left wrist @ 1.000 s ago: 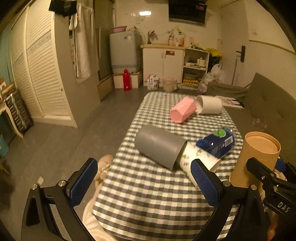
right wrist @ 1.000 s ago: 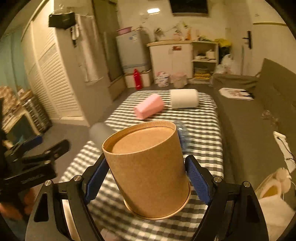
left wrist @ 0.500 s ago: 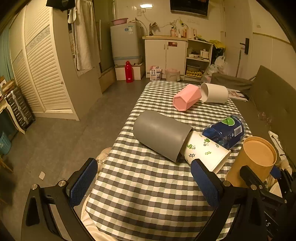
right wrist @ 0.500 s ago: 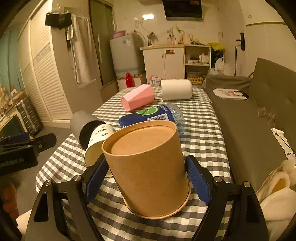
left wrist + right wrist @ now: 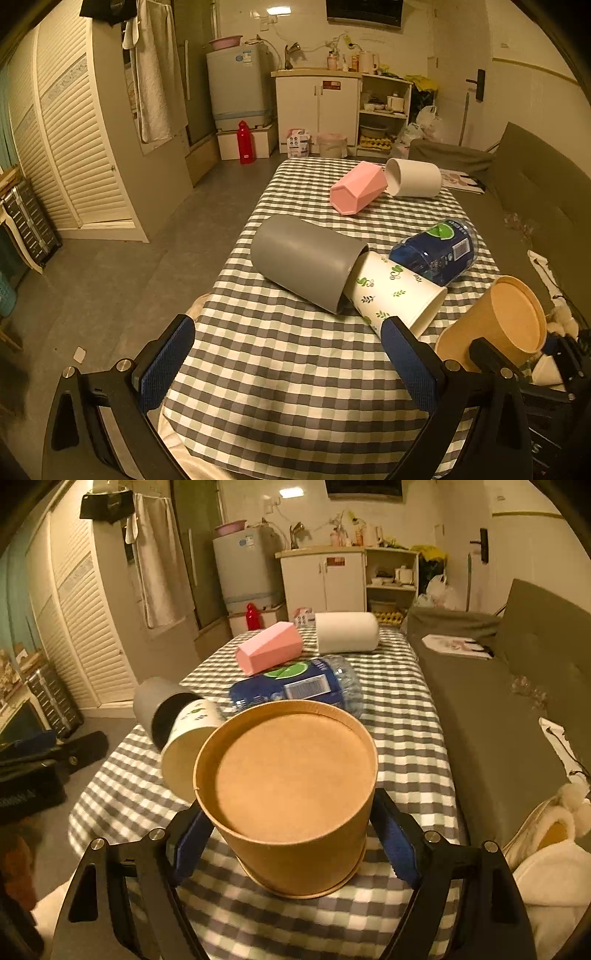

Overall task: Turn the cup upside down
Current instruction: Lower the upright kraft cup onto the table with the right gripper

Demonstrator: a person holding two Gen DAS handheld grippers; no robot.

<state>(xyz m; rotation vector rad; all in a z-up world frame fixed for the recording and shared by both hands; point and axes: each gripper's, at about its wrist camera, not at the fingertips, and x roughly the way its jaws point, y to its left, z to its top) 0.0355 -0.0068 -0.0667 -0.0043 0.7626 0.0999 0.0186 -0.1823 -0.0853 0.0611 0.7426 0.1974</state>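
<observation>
- The left gripper (image 5: 284, 354) hangs wide open over the near edge of the checked table (image 5: 288, 373), gripping nothing, likely kept clear.
- A grey cup (image 5: 303, 262) lies sideways with a leaf-print paper cup (image 5: 395, 291) tucked into its mouth.
- The right gripper (image 5: 295, 845) clamps the brown cup (image 5: 288, 794) by its sides, base up, rim apparently at the cloth, seemingly ready for release.

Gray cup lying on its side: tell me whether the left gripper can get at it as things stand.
Probably yes. The left gripper is open and empty, with only bare checkered cloth between it and the gray cup. The leaf-print paper cup sits in its mouth, leaving its body free.
</observation>
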